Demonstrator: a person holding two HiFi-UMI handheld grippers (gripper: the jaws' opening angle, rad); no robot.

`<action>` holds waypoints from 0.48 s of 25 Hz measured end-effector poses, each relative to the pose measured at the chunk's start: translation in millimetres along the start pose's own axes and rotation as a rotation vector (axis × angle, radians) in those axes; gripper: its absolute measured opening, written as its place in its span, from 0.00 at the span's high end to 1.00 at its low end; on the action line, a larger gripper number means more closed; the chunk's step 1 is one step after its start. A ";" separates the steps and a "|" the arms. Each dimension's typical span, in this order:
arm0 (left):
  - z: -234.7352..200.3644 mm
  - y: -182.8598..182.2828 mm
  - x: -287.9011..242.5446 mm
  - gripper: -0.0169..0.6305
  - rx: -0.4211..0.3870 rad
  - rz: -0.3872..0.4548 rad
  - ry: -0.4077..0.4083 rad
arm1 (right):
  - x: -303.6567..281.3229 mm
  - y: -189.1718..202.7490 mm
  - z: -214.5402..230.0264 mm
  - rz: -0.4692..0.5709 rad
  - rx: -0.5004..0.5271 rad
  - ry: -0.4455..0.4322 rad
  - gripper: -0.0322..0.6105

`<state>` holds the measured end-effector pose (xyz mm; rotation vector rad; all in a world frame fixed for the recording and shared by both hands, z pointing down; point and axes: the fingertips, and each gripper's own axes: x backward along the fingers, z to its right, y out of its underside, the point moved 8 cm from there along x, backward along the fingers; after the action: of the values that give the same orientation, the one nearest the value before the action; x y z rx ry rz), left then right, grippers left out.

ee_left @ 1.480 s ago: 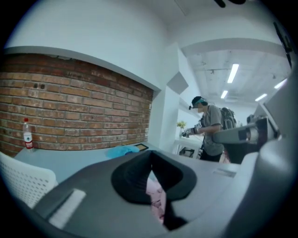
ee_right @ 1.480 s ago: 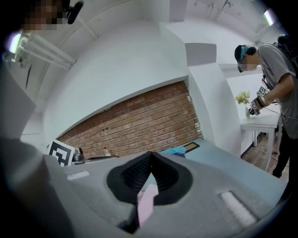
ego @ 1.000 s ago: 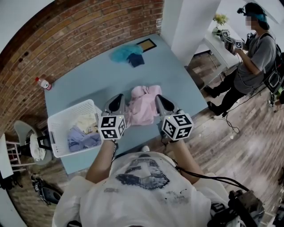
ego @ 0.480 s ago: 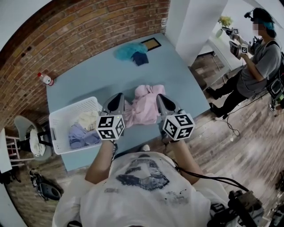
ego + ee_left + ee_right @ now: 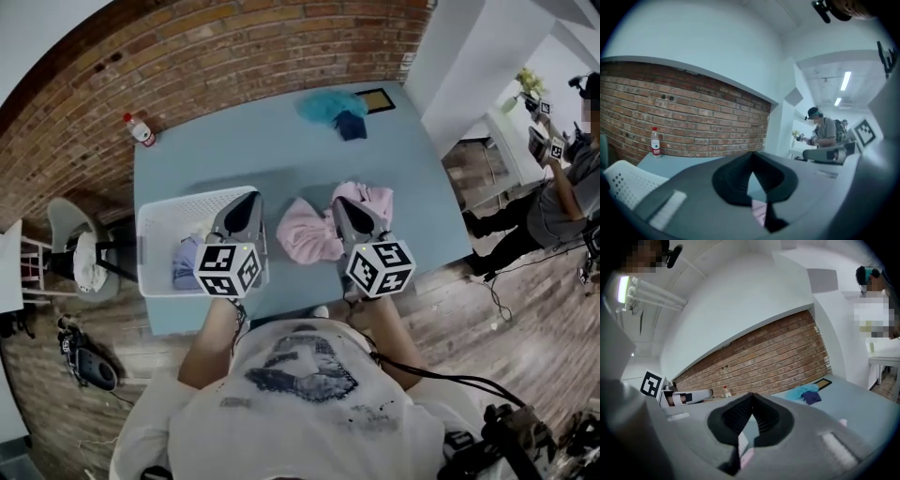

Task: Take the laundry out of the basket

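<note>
Both clenched empty: left gripper (image 5: 250,197) over the basket (image 5: 142,255) edge, right gripper (image 5: 340,202) over pink laundry (image 5: 305,239), bottle (image 5: 141,129) well apart.

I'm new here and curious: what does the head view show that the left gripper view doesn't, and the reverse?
Only the head view shows the blue clothes and the picture frame at the far end of the table. Only the left gripper view shows the ceiling lights. Both show the brick wall, the bottle and the white basket.
</note>
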<state>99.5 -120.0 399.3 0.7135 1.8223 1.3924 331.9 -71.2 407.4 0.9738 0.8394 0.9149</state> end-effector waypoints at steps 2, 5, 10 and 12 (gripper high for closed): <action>-22.1 -2.1 14.0 0.99 -0.009 -0.002 -0.031 | -17.3 1.0 -20.3 -0.006 0.003 -0.030 0.95; -55.1 -1.1 36.0 0.99 -0.013 -0.012 -0.068 | -41.7 5.8 -52.5 -0.013 0.006 -0.070 0.95; -111.8 2.6 70.6 0.99 -0.014 -0.023 -0.118 | -78.1 16.7 -108.9 -0.034 0.016 -0.121 0.95; -130.9 4.2 82.0 0.99 -0.004 -0.025 -0.126 | -89.3 20.7 -127.6 -0.043 0.021 -0.129 0.95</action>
<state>-54.6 -128.6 406.2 0.7573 1.7243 1.3044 179.3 -107.6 399.6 1.0180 0.7593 0.7988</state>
